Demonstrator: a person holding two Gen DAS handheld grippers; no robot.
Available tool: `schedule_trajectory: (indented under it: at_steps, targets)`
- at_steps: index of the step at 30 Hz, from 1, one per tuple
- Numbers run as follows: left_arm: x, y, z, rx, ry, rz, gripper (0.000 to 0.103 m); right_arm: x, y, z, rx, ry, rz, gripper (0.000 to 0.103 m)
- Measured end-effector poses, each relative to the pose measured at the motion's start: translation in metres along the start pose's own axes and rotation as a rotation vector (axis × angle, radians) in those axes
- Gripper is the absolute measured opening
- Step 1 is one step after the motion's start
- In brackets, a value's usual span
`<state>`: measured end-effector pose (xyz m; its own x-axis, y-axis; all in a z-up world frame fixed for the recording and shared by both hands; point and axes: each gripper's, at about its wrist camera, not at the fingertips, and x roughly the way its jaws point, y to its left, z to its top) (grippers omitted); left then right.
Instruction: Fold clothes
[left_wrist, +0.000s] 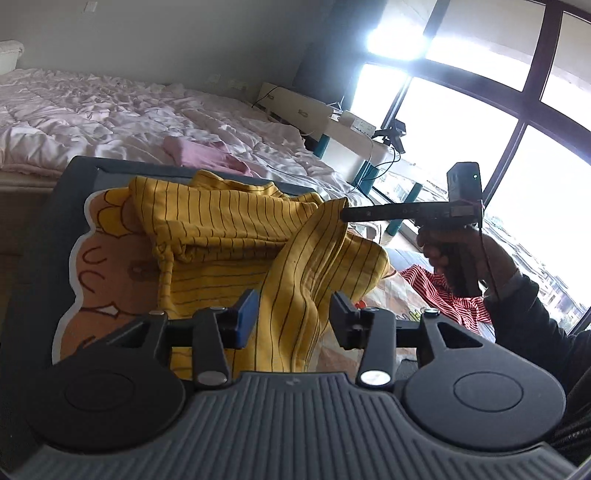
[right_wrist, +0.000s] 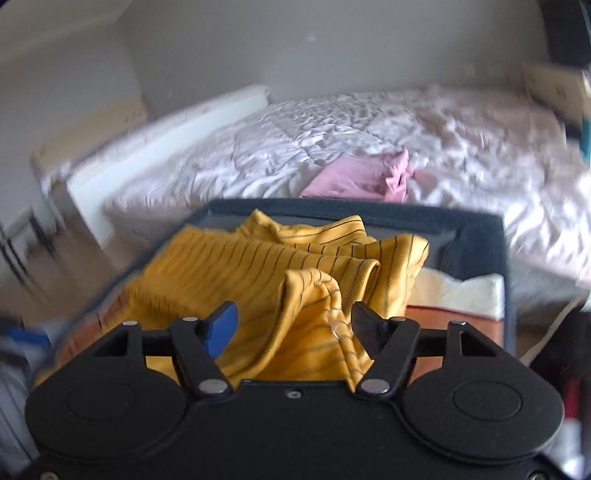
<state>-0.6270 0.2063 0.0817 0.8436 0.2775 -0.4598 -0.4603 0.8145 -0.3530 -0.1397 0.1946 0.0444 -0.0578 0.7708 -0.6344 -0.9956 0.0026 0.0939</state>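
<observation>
A yellow garment with thin dark stripes (left_wrist: 221, 221) lies bunched on a cartoon-print mat (left_wrist: 107, 266) on a dark-rimmed table (left_wrist: 62, 206). My left gripper (left_wrist: 293, 319) is open, and a raised fold of the yellow cloth runs between its fingers. That fold climbs to the tip of my right gripper (left_wrist: 343, 214), which a hand (left_wrist: 461, 251) holds in from the right. In the blurred right wrist view my right gripper (right_wrist: 293, 326) has its jaws wide apart, with a hump of the yellow garment (right_wrist: 314, 295) standing between them.
A red-and-white striped garment (left_wrist: 454, 299) lies at the table's right end. Behind the table is a bed with a pale quilt (left_wrist: 110, 118) and a pink garment (left_wrist: 207, 155) (right_wrist: 354, 177) on it. Large windows (left_wrist: 480, 110) and a white desk (left_wrist: 351, 136) are at the right.
</observation>
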Motion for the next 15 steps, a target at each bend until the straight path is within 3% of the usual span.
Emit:
schedule_trajectory:
  at_steps: [3,5,10,15]
  targets:
    - [-0.016,-0.008,-0.015,0.065,0.010,0.043,0.059,-0.023,0.033,-0.011,-0.208,0.019,-0.003,0.070]
    - [-0.020,-0.016,-0.024,0.146,0.037,0.072,0.062,-0.030,0.064,-0.021,-0.345,0.018,0.065,0.070]
    - [-0.022,-0.038,-0.041,0.314,0.098,0.130,0.065,-0.012,0.149,-0.056,-0.622,0.039,0.189,0.072]
    - [-0.027,-0.051,-0.052,0.451,0.137,0.153,0.068,0.001,0.210,-0.094,-0.916,0.003,0.243,0.072]
